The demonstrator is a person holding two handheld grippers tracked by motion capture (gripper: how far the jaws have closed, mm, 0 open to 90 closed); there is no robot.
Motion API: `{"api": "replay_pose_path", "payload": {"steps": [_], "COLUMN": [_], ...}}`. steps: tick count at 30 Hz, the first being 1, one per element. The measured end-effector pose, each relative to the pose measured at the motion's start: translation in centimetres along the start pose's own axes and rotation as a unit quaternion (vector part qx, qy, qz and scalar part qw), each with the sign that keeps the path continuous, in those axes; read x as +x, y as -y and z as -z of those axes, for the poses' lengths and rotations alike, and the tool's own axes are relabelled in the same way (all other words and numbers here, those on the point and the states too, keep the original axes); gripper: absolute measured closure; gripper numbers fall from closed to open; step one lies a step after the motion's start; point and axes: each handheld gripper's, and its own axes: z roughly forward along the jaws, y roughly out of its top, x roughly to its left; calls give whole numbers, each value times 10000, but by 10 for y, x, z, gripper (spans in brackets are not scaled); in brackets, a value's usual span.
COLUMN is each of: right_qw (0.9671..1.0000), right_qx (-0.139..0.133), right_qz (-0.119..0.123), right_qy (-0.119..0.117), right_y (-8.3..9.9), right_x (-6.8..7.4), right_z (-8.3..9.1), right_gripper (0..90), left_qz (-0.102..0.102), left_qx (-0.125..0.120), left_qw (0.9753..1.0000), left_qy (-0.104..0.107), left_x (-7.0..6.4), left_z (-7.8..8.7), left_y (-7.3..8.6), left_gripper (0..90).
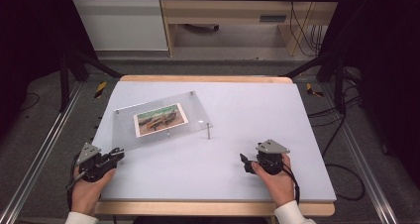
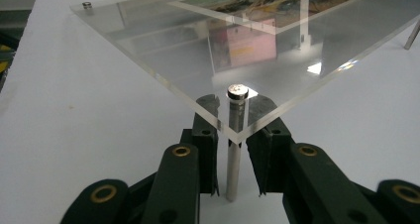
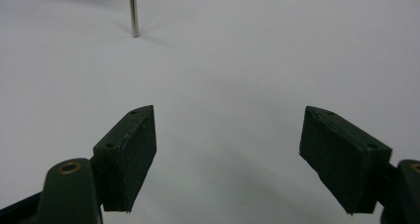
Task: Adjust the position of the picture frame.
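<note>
Now, left tongs (image 2: 233, 149) nearly closed around one steel post (image 2: 234, 159) under one acrylic sheet (image 2: 163, 50); right tongs (image 3: 228, 159) wide open.

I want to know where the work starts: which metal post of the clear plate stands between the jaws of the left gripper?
The post under the plate's near-left corner, nearest the person; the left gripper brackets it with jaws not visibly touching.

**Two hands, two grippers, low at the near edge**

The left gripper (image 1: 118, 155), held at near left, points far-right, jaws nearly closed. The right gripper (image 1: 243, 160), held at near right, points left, jaws spread wide.
</note>
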Motion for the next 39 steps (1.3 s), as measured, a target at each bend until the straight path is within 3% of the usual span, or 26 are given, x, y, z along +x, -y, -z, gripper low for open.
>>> {"api": "replay_pose_path", "payload": {"steps": [3,8,17,18,21,24,29,33,39], "right_qw": [10000,10000,9991,9986,9983,9973,9969,9972,9978], "right_qx": [-5,-35,-165,-97,-87,-31,34,52,-18], "right_qz": [-17,-40,267,284,303,94,56,52,79], "right_qy": [7,-18,-287,-438,-492,-726,-790,-748,-659], "right_y": [0,-2,-26,-34,-39,-51,-61,-69,-76], "right_x": [0,2,25,33,38,50,59,63,61], "right_z": [0,1,-2,-7,-11,-27,-42,-61,-73], "right_gripper": [221,216,198,182,175,180,198,281,360], "left_qz": [97,428,193,190,238,290,432,485,523], "left_qx": [-67,-288,-532,-552,-535,-515,-482,-455,-471], "left_qw": [9999,9986,9984,9983,9982,9981,9977,9975,9971], "left_qy": [50,118,84,86,113,146,200,257,281], "left_x": [1,6,2,2,3,3,4,3,3], "left_z": [1,5,9,9,9,9,11,12,12], "left_y": [-1,-1,-8,-9,-10,-10,-12,-13,-13], "left_gripper": [732,732,767,767,768,789,810,841,842]}}
